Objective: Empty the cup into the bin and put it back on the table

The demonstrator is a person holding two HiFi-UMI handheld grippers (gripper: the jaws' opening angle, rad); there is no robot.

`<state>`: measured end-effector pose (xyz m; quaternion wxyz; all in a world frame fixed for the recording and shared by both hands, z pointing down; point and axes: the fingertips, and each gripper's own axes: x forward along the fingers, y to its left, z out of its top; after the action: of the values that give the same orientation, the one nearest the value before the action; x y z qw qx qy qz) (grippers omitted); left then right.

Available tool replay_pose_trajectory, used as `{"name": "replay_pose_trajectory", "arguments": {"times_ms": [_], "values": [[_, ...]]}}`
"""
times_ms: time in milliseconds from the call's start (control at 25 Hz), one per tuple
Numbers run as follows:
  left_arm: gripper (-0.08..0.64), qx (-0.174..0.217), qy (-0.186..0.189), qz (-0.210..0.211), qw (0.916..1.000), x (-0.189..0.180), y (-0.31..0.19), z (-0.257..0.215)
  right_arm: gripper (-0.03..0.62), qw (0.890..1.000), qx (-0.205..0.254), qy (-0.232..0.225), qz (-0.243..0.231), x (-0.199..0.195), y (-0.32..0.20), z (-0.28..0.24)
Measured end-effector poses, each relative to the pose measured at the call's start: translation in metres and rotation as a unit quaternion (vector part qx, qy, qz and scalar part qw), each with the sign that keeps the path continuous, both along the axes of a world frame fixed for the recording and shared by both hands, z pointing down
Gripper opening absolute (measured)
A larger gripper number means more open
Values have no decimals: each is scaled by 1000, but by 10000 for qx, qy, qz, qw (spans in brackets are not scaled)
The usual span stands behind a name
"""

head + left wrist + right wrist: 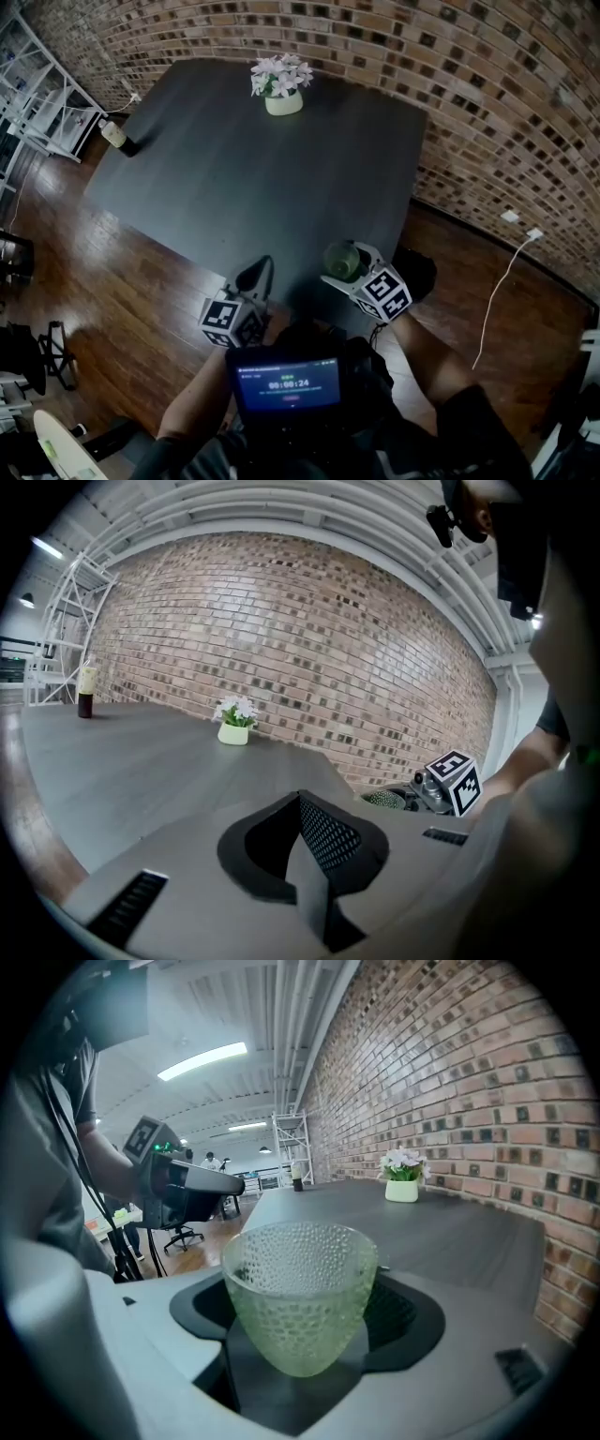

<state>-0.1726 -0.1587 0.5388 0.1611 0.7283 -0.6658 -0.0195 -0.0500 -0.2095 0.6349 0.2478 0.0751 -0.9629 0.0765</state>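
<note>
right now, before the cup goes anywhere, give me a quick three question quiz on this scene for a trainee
1. Multiple choice: what does the right gripper hold? A: a metal spoon. B: a green dimpled glass cup. C: a red plate.
2. True or false: the left gripper holds nothing.
3. Fill in: the cup is held with its mouth facing ___.

Key: 1 B; 2 true; 3 up.
</note>
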Motion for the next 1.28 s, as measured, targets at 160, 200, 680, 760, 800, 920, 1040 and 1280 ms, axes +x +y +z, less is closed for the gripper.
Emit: {"name": "replay_pose_trajectory", "arguments": {"times_ms": [160,200,680,760,800,920,1040,1280], "values": [[3,-31,-32,61,10000,7,3,15,391,10000,7,-60,-16,2,4,8],[3,-8,-11,32,10000,7,2,18,391,10000,10,-84,-39,2,4,9],[3,119,-70,-47,9999,6,-6,39,394,9985,193,-485,-175,-3,5,25],[3,116,-91,-31,9999,8,-8,39,397,9985,235,-468,-178,-1,6,25],[3,111,-113,-22,9999,8,-8,38,400,9986,261,-440,-166,0,6,27],[3,76,-170,-100,9998,2,-6,39,445,9986,257,-448,-76,-1,4,27],[3,45,-205,-194,9996,-5,-3,37,445,9984,216,-523,-80,0,4,21],[3,60,-177,-210,9996,2,4,27,445,9981,208,-569,-113,12,6,13]]}}
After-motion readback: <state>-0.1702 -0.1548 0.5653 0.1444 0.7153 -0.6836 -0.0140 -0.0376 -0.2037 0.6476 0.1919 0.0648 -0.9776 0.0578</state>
